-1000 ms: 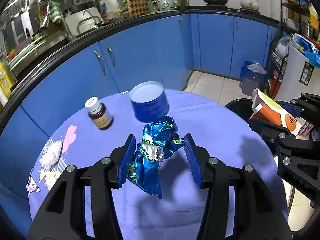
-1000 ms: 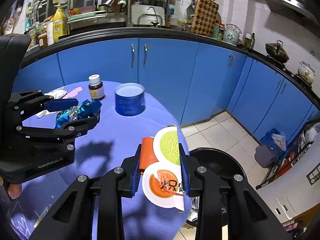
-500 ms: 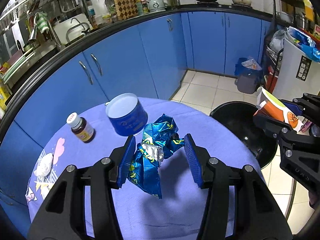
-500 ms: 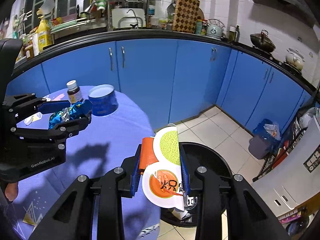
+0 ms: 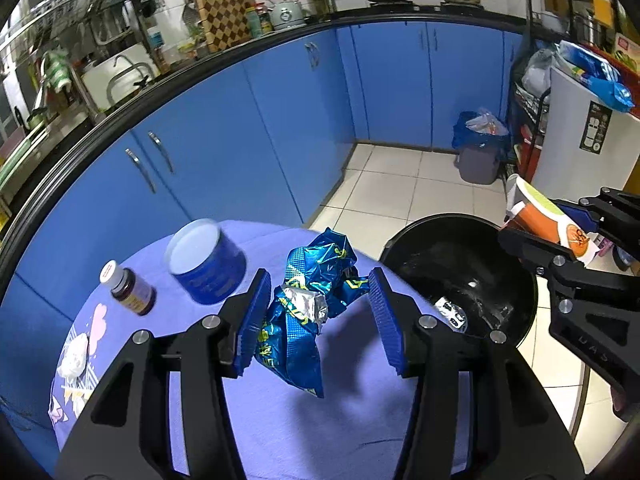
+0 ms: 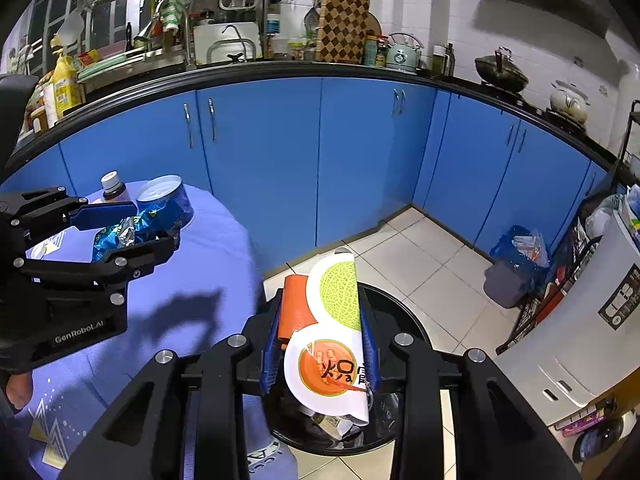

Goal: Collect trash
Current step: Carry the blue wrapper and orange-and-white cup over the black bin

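A crumpled blue foil wrapper [image 5: 304, 312] hangs above the purple-clothed table [image 5: 280, 420], with my left gripper [image 5: 318, 296] shut on it. My right gripper [image 6: 320, 320] is shut on a flattened white and orange carton with a melon picture [image 6: 328, 344]. That carton hangs over the open black trash bin [image 6: 404, 312] on the floor beside the table. In the left wrist view the bin [image 5: 404, 236] sits just right of the wrapper, with some litter inside, and the right gripper [image 5: 560, 236] holds the carton [image 5: 548, 220] above its far rim.
A blue tin [image 5: 206, 268], a brown medicine bottle [image 5: 130, 290] and a white crumpled tissue [image 5: 74, 356] stay on the table at left. Blue cabinets curve behind. A small grey bin with a blue bag [image 5: 478, 152] and a white appliance [image 5: 580, 148] stand at right.
Both grippers have carried their loads sideways toward the black bin. The bin has come into full view, and the tin and bottle have slid left in the left wrist view. Both grips are unchanged.
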Demonstrator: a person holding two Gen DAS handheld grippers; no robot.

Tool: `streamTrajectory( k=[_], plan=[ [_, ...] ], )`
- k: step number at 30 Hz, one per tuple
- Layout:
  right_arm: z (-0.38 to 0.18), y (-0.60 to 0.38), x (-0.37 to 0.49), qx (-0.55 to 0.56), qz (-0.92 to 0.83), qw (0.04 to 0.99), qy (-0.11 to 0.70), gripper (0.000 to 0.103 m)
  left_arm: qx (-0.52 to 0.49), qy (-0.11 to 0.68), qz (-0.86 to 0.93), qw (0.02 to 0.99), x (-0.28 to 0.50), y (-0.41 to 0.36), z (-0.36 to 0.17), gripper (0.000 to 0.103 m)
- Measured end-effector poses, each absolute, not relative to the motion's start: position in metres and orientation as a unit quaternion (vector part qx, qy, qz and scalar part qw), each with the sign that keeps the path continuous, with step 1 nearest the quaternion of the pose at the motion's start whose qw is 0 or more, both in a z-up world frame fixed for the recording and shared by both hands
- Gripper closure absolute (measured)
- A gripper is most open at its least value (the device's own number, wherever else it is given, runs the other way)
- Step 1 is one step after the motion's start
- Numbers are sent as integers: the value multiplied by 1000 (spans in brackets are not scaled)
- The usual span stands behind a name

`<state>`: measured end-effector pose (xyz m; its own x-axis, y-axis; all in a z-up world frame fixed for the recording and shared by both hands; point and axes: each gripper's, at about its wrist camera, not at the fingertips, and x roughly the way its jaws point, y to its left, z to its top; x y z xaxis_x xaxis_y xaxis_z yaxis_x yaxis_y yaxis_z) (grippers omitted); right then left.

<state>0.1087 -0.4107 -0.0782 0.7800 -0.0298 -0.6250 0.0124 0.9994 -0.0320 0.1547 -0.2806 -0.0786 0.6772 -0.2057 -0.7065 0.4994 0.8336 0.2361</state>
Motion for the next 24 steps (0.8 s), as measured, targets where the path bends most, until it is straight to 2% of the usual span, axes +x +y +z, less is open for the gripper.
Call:
streamTrajectory(
  k=[18, 24],
  plan=[
    [-81, -440, 119, 5, -10, 946, 325, 71, 219, 349, -208, 887, 164, -320, -83, 50],
    [-84, -442, 129, 8, -8, 945, 326, 71, 220, 349, -212, 886, 169, -327, -83, 53]
  ],
)
